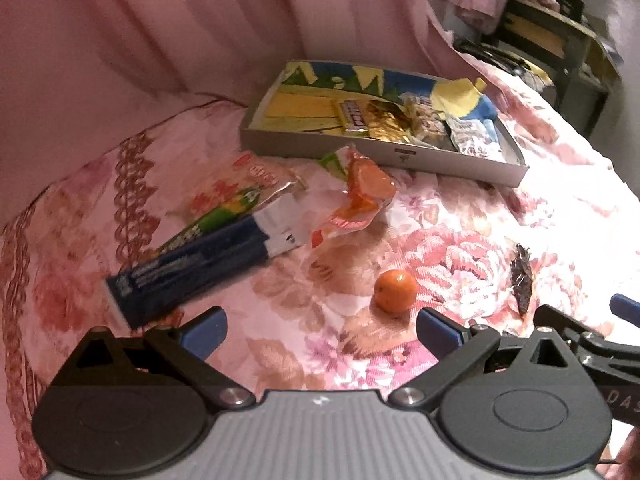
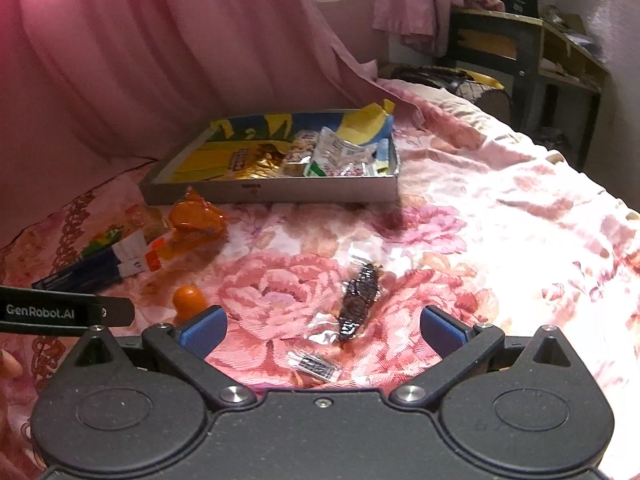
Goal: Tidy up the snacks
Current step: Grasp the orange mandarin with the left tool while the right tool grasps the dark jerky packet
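Orange fruit (image 1: 395,291) before left gripper (image 1: 322,330); dark packet (image 2: 358,300) before right gripper (image 2: 323,330); both spread.

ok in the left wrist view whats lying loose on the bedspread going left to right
dark blue packet → orange wrapper → small orange fruit → dark wrapped snack. The box with the sorted snacks sits behind them, farther back.
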Demonstrator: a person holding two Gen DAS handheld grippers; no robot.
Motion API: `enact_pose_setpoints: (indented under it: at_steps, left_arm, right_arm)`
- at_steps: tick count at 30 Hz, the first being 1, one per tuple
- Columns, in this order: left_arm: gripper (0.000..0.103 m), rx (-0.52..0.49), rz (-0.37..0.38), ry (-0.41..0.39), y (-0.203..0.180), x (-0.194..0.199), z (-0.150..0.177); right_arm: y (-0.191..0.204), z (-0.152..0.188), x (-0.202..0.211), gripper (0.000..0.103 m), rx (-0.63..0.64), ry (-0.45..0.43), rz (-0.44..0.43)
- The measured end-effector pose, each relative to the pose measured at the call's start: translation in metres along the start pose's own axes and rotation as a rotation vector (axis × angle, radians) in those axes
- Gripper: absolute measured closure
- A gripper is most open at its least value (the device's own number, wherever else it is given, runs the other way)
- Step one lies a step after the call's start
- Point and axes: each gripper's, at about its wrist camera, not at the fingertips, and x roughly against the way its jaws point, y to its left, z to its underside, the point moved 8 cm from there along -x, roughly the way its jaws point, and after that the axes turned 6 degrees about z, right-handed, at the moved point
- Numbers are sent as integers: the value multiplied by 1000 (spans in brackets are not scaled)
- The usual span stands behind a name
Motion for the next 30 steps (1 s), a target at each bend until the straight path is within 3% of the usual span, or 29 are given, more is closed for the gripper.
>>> enact_pose_setpoints:
  at_steps: [4, 8, 11, 18, 23, 30]
  left_arm:
    - [0, -40, 29, 10, -4, -8, -4]
    - [1, -28, 150, 48, -11, -16, -10]
    - [0, -51, 180, 57, -14, -23, -14]
    - [0, -175, 172, 85, -21, -47, -15]
    - [1, -257, 166, 78, -26, -59, -16]
    - [22, -365, 193, 81, -40, -69, -9]
  right_arm:
    - [-5, 1, -3, 1, -19, -1, 39]
    - [-6, 2, -8, 1, -35, -4, 38]
    - [-9, 2, -16, 1, -39, 8, 60]
    - [-33, 0, -45, 5, -138, 74, 113]
    - [-34, -2, -67, 12, -177, 128, 78]
    - [-21, 1, -94, 25, -187, 186, 37]
